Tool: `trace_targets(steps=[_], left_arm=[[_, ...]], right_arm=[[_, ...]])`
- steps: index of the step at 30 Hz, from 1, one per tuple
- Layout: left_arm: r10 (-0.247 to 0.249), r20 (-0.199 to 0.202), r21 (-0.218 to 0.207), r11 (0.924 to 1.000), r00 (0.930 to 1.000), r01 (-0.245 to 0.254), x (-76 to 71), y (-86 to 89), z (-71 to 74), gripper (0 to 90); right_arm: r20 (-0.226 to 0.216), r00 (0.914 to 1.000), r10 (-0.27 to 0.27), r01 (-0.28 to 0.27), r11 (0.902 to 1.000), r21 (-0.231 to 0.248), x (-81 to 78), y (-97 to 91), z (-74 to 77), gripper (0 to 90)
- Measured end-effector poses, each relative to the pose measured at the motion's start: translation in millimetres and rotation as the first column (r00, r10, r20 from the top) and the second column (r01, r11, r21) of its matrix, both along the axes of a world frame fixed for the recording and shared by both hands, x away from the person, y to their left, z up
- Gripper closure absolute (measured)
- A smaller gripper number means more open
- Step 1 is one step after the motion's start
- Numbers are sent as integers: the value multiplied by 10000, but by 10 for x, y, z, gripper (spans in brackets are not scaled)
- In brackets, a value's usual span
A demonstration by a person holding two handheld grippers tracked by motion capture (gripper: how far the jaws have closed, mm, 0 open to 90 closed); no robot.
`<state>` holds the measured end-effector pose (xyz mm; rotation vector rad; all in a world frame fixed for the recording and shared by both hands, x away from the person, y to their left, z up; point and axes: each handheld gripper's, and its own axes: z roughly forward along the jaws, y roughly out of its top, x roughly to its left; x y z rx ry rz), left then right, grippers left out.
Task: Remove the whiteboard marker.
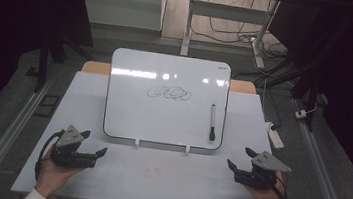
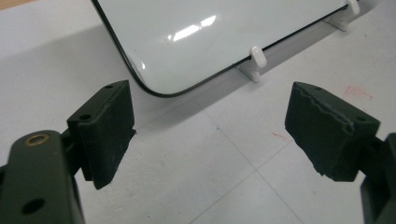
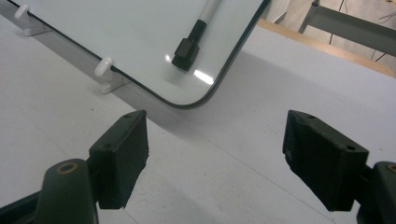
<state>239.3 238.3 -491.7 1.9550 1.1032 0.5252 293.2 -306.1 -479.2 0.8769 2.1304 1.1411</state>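
**Trainee:** High view shows the left gripper (image 1: 89,146) and the right gripper (image 1: 238,163) at the near edge of the table (image 1: 119,183), one on each side. What state are they in?

**Instructor:** Both stand wide, with nothing between the jaws. The left gripper view and the right gripper view each show bare table between the black pads (image 3: 122,154).

**Trainee:** Where is the work?

**Instructor:** The whiteboard (image 1: 162,118) leans on two white clips (image 2: 256,58) in the middle of the table, just beyond both grippers. It bears a black scribble (image 1: 169,93) near its centre. The marker (image 1: 212,121) lies on the board's right side, capped end toward the near edge, apart from the scribble.

**Trainee:** Which gripper should take the marker?

**Instructor:** Probably the right one, since it is nearer. It should approach along the marker's length, set the pads across the barrel (image 3: 205,11) above the cap (image 3: 186,48), and close squarely. The left gripper may steady the board's near left corner (image 2: 154,86), as the board could slide on its clips.
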Motion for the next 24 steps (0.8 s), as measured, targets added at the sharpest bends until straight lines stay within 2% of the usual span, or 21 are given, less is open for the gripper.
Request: trace_targets(steps=[8, 13, 20, 24], left_arm=[[-121, 159, 158, 9998, 9998, 118, -6, -41, -57, 166], [-42, 275, 82, 10000, 9996, 40, -2, -38, -51, 163], [-67, 258, 227, 9997, 9996, 61, 37, -73, -68, 158], [-84, 239, 406, 9991, 9997, 74, 68, -94, -76, 156]], right_arm=[[-15, 10000, -31, 31, 9999, 133, 2, -19, -12, 249], [-82, 9999, -115, 117, 9996, 260, 3, -30, 4, 272], [-111, 9996, -271, 276, 9987, 419, 6, -8, 88, 278], [-209, 9991, -368, 376, 9986, 374, 46, 68, 168, 276]])
